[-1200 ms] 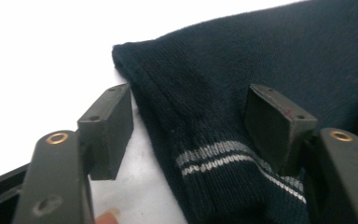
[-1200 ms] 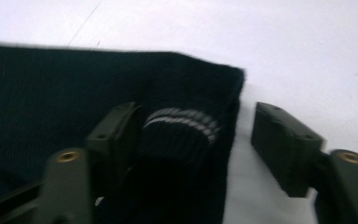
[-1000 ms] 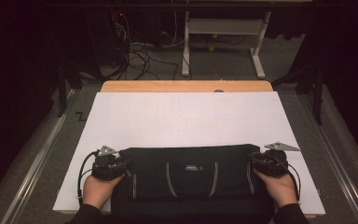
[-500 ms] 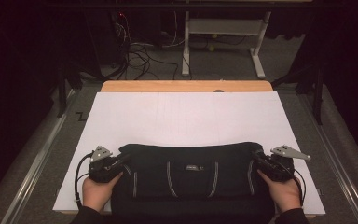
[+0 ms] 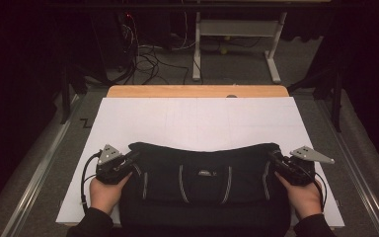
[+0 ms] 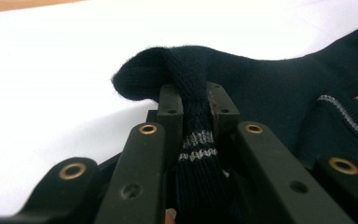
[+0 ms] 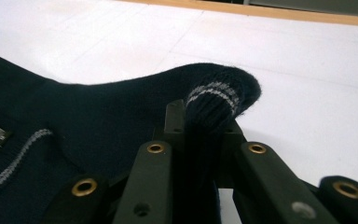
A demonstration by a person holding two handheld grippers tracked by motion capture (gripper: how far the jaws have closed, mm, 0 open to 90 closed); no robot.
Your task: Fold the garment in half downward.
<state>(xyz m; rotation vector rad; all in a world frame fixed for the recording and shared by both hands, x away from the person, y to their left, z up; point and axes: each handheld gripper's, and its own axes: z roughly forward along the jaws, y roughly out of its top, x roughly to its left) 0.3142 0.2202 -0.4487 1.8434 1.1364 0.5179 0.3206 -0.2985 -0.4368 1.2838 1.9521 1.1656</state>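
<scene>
A dark navy knit garment (image 5: 202, 158) with thin grey stripes lies on the white sheet (image 5: 197, 123) at the near edge. My left gripper (image 5: 133, 159) is shut on its left top corner, a ribbed fold with grey stripes (image 6: 196, 140) pinched between the pads. My right gripper (image 5: 274, 158) is shut on the right top corner, and a striped fold (image 7: 214, 95) bulges above its jaws. Both pairs of jaws have just been closing, with the knit cloth between them. Both corners are held a little above the sheet.
The white sheet covers a wooden table whose far edge (image 5: 197, 91) shows. Beyond it are floor cables (image 5: 148, 59) and a white metal frame (image 5: 232, 29). A metal rail (image 5: 34, 173) runs along the left side. The sheet's far half is bare.
Both grippers have closed on the garment's top corners and risen slightly. The corners have come up, so the top edge now sags in the middle.
</scene>
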